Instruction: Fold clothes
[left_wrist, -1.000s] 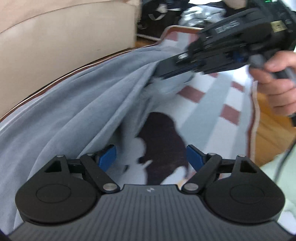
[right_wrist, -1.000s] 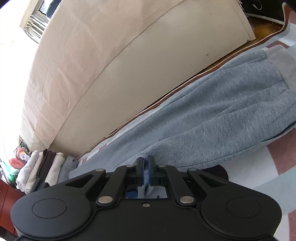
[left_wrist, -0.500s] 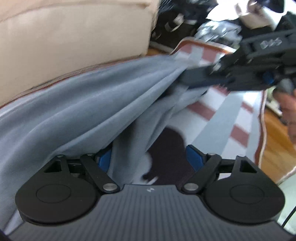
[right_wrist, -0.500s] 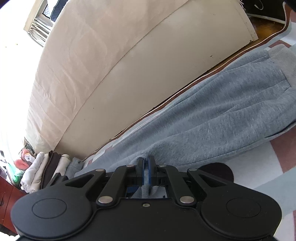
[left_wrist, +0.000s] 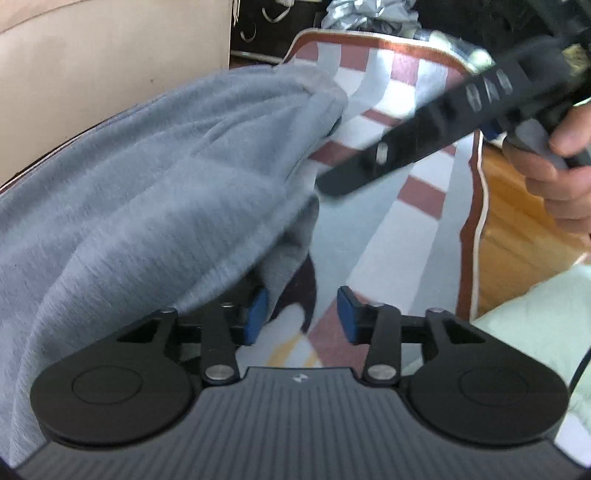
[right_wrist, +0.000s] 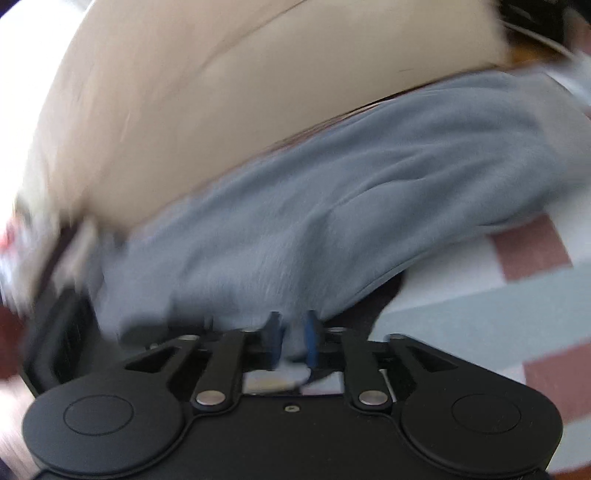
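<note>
Jaws: left gripper (left_wrist: 301, 310) wide; right gripper (right_wrist: 293, 341) pinching bunched grey sweatpants (left_wrist: 155, 192).

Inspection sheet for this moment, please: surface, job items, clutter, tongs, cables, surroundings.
Surface: patterned rug in pale blue, white and red-brown blocks, over wood floor.
Job's things: grey sweatpants bunched on the rug.
Clutter: heap of clothes beyond the rug; pale green fabric at right.
Tongs: left tongs open, fabric brushing one pad; right tongs nearly closed with grey fabric between them, view blurred.
Cables: dark cord at the right edge.
Surroundings: beige sofa behind the sweatpants.
</note>
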